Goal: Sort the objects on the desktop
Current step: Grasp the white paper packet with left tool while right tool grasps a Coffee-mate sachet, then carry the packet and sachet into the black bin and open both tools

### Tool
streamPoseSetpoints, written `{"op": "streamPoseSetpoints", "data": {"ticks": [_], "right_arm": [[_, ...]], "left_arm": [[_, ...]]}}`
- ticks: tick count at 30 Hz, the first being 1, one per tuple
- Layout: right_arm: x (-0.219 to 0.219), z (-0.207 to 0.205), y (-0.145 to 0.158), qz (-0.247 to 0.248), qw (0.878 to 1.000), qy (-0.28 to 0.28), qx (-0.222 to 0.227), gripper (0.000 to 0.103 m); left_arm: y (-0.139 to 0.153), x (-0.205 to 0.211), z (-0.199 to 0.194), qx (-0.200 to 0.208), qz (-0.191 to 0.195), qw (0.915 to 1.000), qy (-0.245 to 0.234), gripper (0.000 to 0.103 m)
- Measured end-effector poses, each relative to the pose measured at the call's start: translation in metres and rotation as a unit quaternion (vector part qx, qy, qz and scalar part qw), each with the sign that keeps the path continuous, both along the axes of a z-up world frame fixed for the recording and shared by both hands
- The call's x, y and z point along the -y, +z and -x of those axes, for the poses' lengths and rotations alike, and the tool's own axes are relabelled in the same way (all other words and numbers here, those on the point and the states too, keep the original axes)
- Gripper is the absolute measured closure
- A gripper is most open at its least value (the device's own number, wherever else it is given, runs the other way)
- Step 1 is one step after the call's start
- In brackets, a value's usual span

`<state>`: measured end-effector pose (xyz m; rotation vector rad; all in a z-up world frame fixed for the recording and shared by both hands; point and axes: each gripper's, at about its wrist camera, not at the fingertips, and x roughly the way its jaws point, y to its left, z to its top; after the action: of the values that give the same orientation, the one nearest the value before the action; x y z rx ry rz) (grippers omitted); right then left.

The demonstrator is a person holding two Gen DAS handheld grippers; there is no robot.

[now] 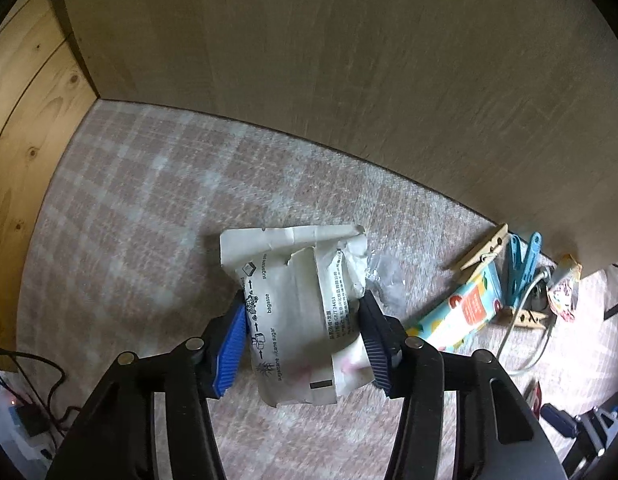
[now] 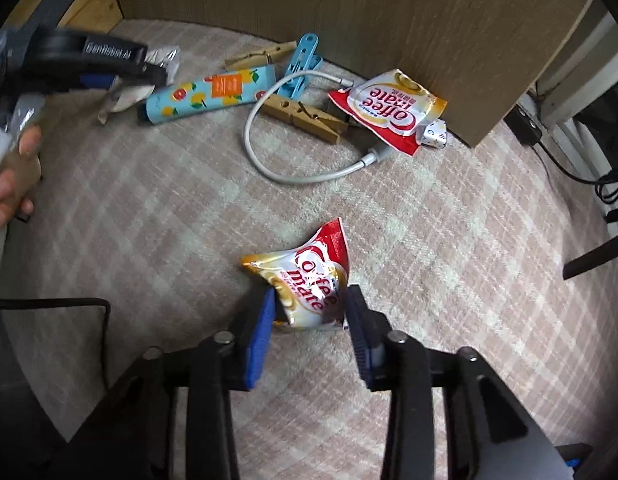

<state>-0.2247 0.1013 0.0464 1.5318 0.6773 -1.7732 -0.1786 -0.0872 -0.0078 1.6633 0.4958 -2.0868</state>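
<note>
Back panel (image 1: 389, 60): a tall wood-grain board stands upright along the far edge of the desk, filling the top of both views.
Cloth (image 2: 149, 220): a pale pink and cream checked fabric covers the desk surface; everything lies on it.
Left gripper (image 1: 301, 312): it points steeply down, blue pads on either side of the torn white wrapper (image 1: 297, 316); both pads touch the wrapper's edges and pinch it.
Right gripper (image 2: 309, 308): it points straight down, its blue pads pressing the two sides of the crumpled Coffee-mate packet (image 2: 309, 276), which bulges up between them.
Hand (image 2: 17, 184): a person's hand shows at the left edge of the right wrist view, beside the body of the other gripper.
Tube (image 2: 207, 94): a light blue tube printed with citrus fruit lies on its side near the panel, just right of the white wrapper.
Cable (image 2: 269, 160): a short white cable curves in a loop between the tube and the second packet.
Second Coffee-mate packet (image 2: 389, 114): it lies flat near the panel's corner, on the cable's plug end.
Wooden pegs (image 2: 305, 114): one lies inside the cable loop, another near the panel behind the tube.
Blue pegs (image 2: 303, 62): two plastic ones rest against the panel's foot.
Small foil wrapper (image 2: 433, 134): it is tucked by the second packet's right side.
</note>
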Motion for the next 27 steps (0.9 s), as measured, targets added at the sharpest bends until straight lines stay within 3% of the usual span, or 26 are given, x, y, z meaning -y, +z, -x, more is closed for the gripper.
{"op": "streamPoseSetpoints", "data": {"ticks": [1,6,7,18,23,27], "right_arm": [[0.000,0.000,0.000,0.000,1.000,0.001,0.003,0.088],[-0.002,-0.003,0.003,0.011,1.000,-0.010,0.000,0.090],[-0.004,-0.003,0.005,0.017,1.000,-0.014,0.005,0.098],[-0.035,0.006,0.030,0.069,0.995,-0.054,0.043,0.100],[-0.055,0.000,0.046,0.081,0.994,-0.066,0.038,0.100],[-0.084,0.005,0.055,0.091,0.993,-0.072,0.026,0.100]], "left_arm": [[0.001,-0.001,-0.003,0.001,0.002,1.0000,-0.003,0.053],[0.002,-0.003,-0.020,0.004,0.004,1.0000,-0.007,0.054],[0.003,-0.006,-0.029,0.003,0.004,1.0000,-0.006,0.055],[0.030,-0.017,-0.080,-0.010,0.017,0.9994,-0.030,0.058],[0.049,-0.046,-0.099,-0.024,0.022,0.9974,-0.063,0.058],[0.069,-0.093,-0.115,-0.038,0.031,0.9916,-0.120,0.058]]}}
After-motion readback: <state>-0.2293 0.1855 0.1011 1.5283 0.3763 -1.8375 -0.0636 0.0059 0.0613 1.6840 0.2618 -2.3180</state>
